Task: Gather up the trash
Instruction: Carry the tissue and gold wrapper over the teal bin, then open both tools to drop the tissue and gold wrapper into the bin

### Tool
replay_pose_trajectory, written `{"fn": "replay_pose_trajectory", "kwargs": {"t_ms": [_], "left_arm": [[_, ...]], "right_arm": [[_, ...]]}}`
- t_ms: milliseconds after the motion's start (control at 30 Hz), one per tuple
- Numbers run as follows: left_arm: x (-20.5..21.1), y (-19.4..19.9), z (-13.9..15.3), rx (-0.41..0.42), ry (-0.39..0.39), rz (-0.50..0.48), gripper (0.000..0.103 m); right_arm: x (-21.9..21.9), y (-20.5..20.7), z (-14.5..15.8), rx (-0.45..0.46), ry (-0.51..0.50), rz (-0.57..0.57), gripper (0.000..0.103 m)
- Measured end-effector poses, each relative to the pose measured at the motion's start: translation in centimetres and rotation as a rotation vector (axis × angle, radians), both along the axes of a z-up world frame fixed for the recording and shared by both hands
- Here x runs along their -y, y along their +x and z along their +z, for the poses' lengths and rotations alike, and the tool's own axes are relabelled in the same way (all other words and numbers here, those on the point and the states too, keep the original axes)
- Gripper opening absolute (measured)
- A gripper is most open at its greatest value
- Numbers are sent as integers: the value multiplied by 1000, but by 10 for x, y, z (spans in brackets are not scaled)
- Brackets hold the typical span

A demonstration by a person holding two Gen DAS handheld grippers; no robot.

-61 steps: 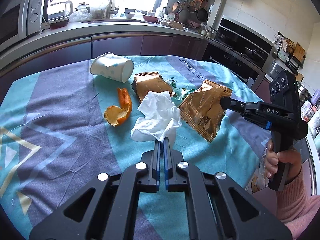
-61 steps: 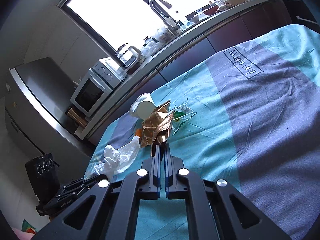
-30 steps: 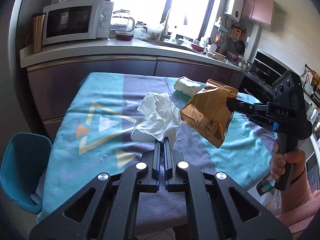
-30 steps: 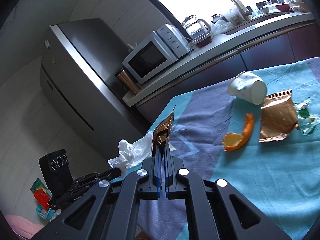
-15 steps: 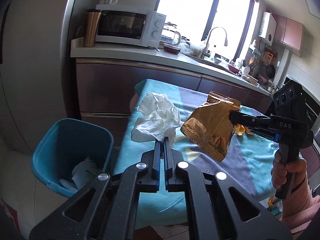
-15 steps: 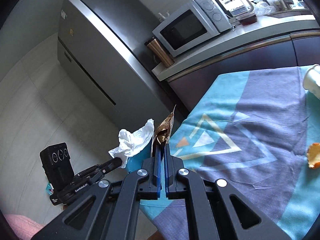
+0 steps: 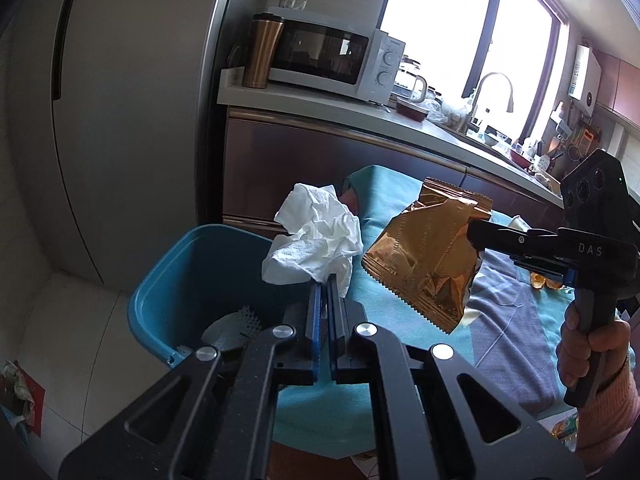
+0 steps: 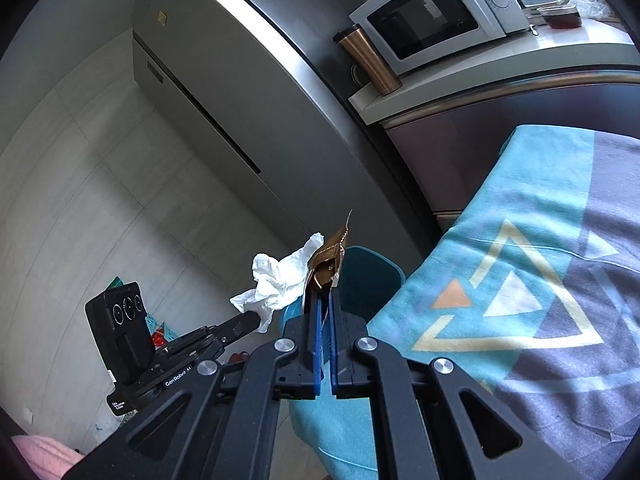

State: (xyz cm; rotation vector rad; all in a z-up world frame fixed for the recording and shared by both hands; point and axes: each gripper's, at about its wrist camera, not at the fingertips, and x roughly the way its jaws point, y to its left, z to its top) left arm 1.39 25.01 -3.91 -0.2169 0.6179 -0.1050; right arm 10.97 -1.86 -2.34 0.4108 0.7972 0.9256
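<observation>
My left gripper (image 7: 326,278) is shut on a crumpled white tissue (image 7: 314,246), holding it above the near rim of a blue bin (image 7: 180,280) that stands on the floor beside the table. To its right, the right gripper (image 7: 476,234) is shut on a gold snack wrapper (image 7: 428,258), which hangs over the table's corner. In the right wrist view the right gripper (image 8: 326,292) pinches the gold wrapper (image 8: 330,254) edge-on, with the bin (image 8: 368,276) just behind it. The left gripper (image 8: 250,322) holds the tissue (image 8: 280,284) at the left. White trash lies inside the bin.
The table has a teal and grey cloth (image 8: 540,280). A grey fridge (image 7: 132,112) stands behind the bin. The counter (image 7: 360,114) holds a microwave (image 7: 328,56) and a copper tumbler (image 7: 260,50). A hand (image 7: 592,344) grips the right gripper's handle. Orange peel (image 7: 544,280) lies behind it.
Both grippers have swung left, away from the table middle, carrying the tissue and the wrapper. The blue bin has come into view and now sits directly under the tissue.
</observation>
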Motion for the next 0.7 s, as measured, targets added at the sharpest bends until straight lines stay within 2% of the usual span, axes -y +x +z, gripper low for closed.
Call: {"fn": "replay_pose_trajectory", "kwargs": {"t_ms": [367,700], "left_arm": [[-35,13,-29,-74,3,87,3],[-54,29,-56,-135,-2,135,3]], "right_arm": [[-52,19,-12,-43,-47,61,2],[-85,33,-32,-92,-132,87,2]]}}
